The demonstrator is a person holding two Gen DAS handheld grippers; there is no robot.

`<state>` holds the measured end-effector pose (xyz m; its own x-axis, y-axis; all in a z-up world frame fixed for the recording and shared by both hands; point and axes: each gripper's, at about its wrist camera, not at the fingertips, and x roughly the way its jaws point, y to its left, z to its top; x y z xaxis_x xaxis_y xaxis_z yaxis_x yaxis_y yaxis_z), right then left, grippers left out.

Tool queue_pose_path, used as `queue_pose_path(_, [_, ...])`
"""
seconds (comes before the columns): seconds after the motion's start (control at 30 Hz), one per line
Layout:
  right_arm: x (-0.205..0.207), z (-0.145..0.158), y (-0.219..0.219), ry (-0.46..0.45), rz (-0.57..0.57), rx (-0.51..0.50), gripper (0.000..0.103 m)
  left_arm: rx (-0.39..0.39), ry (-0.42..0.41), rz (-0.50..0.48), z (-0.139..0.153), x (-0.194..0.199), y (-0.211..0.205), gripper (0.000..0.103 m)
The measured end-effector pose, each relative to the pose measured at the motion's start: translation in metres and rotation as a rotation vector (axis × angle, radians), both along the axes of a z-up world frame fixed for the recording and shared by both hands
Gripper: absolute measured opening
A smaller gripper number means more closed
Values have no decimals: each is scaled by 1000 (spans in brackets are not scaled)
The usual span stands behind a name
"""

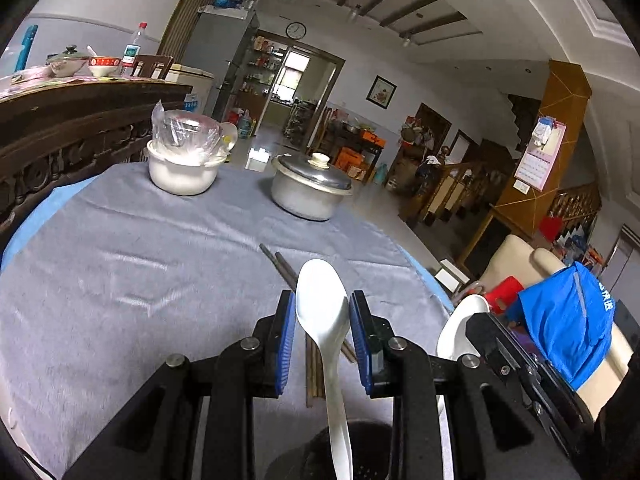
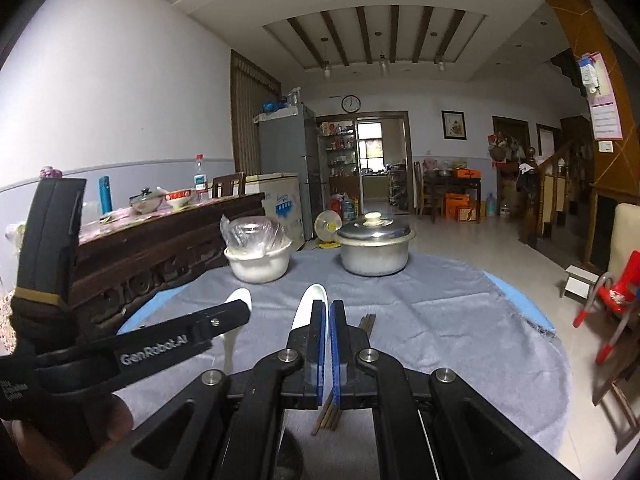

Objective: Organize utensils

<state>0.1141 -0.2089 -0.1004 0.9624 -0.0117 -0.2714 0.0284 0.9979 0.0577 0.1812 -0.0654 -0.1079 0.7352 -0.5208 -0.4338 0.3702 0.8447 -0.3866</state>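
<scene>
Two handheld grippers carry a white spoon apiece above a cloth-covered round table (image 2: 440,320) in a family living room. The left gripper (image 1: 322,332) holds its jaws partly apart around the neck of the left spoon (image 1: 320,300), whose bowl juts forward past the blue pads (image 1: 286,336) and whose handle runs back toward the camera; the pads appear to pinch it. The right gripper (image 2: 327,344) is clamped nearly tight, the right spoon (image 2: 308,304) poking out ahead of its left finger, seemingly held by its edge.

Directly below and between both tools lie dark wooden chopsticks (image 1: 280,264), loose on the grey cloth and not yet gathered. At the near edge beneath the left gripper sits a dark perforated holder (image 1: 360,452), a likely destination for the cutlery, though only its rim shows. Farther ahead stand a white lidless pot (image 1: 182,172) stuffed with plastic-wrapped bowls and a lidded aluminium pot (image 1: 308,188).

The job looks partway done: two spoons are in hand but not stowed, and the chopsticks wait.
</scene>
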Motion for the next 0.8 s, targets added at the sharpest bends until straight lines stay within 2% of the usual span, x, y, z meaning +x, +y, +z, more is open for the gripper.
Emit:
queue_pose_path(0.43, [-25,-5,5,-4,54,-22,3,35,-28,-20,-19,-27,5,29])
queue_pose_path(0.7, [-33,1,-11,3,48,55,7,85,-47,-68,-17,-42,13,29])
queue_pose_path(0.8, [-29,2,-19,15,43,100,7,74,-48,-72,-13,-42,18,29])
